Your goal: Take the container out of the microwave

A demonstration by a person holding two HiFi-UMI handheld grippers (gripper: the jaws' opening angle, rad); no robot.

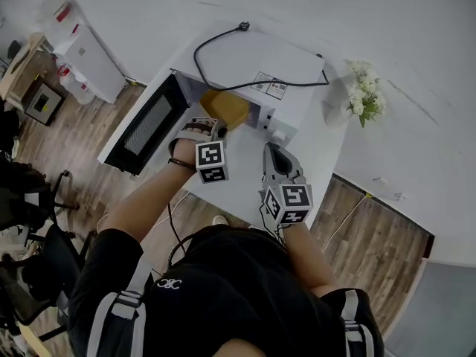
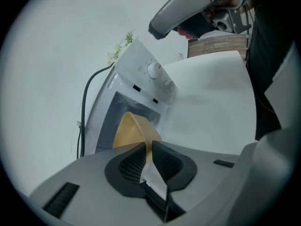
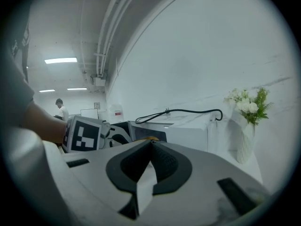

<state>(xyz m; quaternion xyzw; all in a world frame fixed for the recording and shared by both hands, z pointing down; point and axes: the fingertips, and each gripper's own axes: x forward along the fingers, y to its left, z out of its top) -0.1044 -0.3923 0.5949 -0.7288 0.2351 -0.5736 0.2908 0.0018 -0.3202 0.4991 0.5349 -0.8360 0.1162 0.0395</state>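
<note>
The white microwave (image 1: 256, 69) stands on a white table (image 1: 245, 184) with its door (image 1: 145, 125) swung open to the left. A tan container (image 1: 224, 108) sits at the mouth of the oven, partly out of it. My left gripper (image 1: 211, 127) is shut on the container's near rim; in the left gripper view the rim (image 2: 141, 131) is pinched between the closed pads of the left gripper (image 2: 149, 147). My right gripper (image 1: 273, 150) hovers over the table in front of the control panel, shut and empty, as the right gripper (image 3: 150, 145) view confirms.
A black power cord (image 1: 223, 50) lies looped over the microwave's top. A white vase of flowers (image 1: 362, 95) stands to the right of the microwave on the table. The two control knobs (image 2: 154, 70) are on the right side of the oven. Wooden floor surrounds the table.
</note>
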